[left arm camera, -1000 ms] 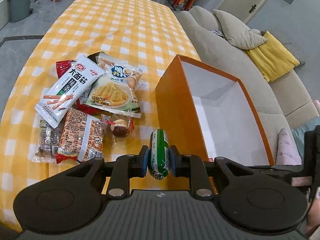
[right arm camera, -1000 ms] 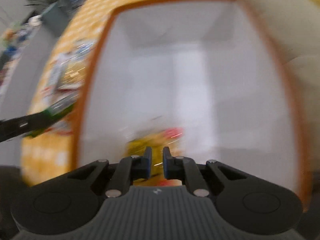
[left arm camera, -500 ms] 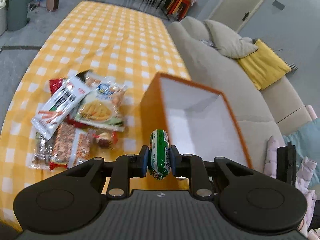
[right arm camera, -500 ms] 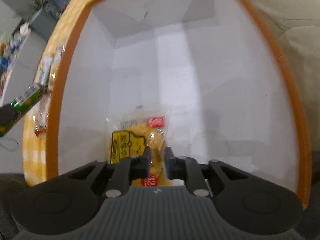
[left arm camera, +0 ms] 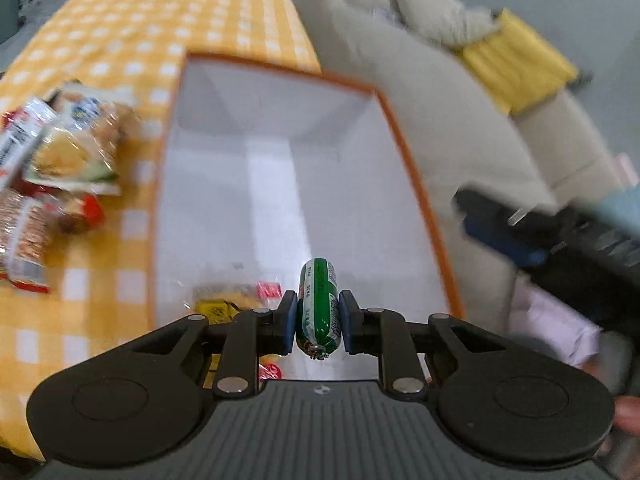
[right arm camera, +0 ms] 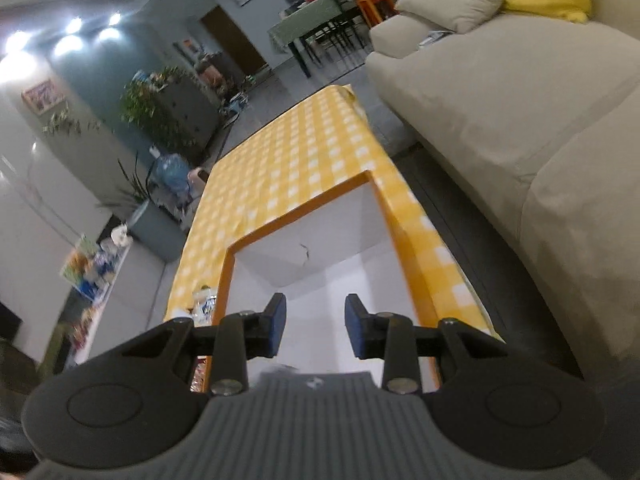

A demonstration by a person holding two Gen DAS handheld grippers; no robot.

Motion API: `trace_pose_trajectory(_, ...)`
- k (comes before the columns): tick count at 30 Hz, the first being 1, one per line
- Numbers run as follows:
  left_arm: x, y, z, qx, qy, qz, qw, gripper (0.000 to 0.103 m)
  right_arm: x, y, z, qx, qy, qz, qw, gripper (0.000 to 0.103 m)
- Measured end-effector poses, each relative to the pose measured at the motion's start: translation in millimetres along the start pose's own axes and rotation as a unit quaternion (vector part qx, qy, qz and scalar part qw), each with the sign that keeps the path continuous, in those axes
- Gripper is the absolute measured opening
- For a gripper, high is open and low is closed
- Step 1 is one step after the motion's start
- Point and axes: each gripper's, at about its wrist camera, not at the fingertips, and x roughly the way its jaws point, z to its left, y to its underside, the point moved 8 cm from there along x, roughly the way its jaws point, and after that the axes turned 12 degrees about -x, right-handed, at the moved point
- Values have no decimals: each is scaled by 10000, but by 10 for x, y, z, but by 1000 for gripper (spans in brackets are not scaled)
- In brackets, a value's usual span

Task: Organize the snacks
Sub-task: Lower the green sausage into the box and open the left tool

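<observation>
My left gripper [left arm camera: 318, 326] is shut on a green sausage stick [left arm camera: 319, 304] and holds it above the open orange box [left arm camera: 416, 184] with white inside. A yellow snack packet [left arm camera: 224, 304] lies on the box floor at its near end. My right gripper [right arm camera: 314, 330] is open and empty, raised over the near end of the same box [right arm camera: 296, 216]. It also shows blurred at the right of the left wrist view [left arm camera: 520, 232]. Several snack packets [left arm camera: 60, 160] lie on the yellow checked table left of the box.
The yellow checked tablecloth [left arm camera: 160, 20] stretches away beyond the box. A beige sofa [right arm camera: 520, 112] with a yellow cushion [left arm camera: 516, 60] runs along the right side of the table. Plants and a bin [right arm camera: 160, 224] stand on the floor at the left.
My left gripper has moved right with the sausage stick, from beside the box to over it. My right gripper has let go of the yellow packet in the box, opened and lifted up.
</observation>
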Motion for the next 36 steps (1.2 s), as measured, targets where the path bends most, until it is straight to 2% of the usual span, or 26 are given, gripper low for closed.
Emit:
trace_pose_trajectory(5, 403, 107, -26, -73, -475, 211, 9986, 24, 67, 12, -90, 177, -53, 37, 9998, 32)
trace_pose_trajectory(8, 576, 125, 11, 23, -1075, 140, 9941, 24, 102, 38, -90, 275, -149, 100, 9995, 32)
trace_pose_trajectory(9, 605, 136, 19, 30, -1175, 148, 9930, 24, 101, 41, -108, 289, -175, 115, 9994, 32)
trace_pose_trajectory(15, 679, 182, 40, 13, -1254, 287, 9917, 26, 153, 70, -140, 362, -192, 210, 9989, 32)
trace_pose_trajectory(18, 641, 185, 30, 54, -1154, 458, 9923, 45, 211, 73, -166, 411, -177, 257, 9987, 32)
trace_pose_trajectory(22, 532, 218, 1, -91, -894, 604, 9941, 48, 208, 80, -161, 404, -147, 268, 9987, 32)
trace_pose_trajectory(28, 206, 167, -48, 126, -908, 341, 9952, 52, 240, 116, -87, 162, -144, 439, 9988, 32)
trace_pose_trajectory(32, -53, 126, -52, 267, -983, 57, 9948, 56, 274, 140, -54, -19, 21, 556, 9985, 32)
trace_pose_trajectory(36, -242, 39, 22, 275, -1106, -131, 9934, 58, 295, 169, 11, -258, 140, 706, 9971, 38)
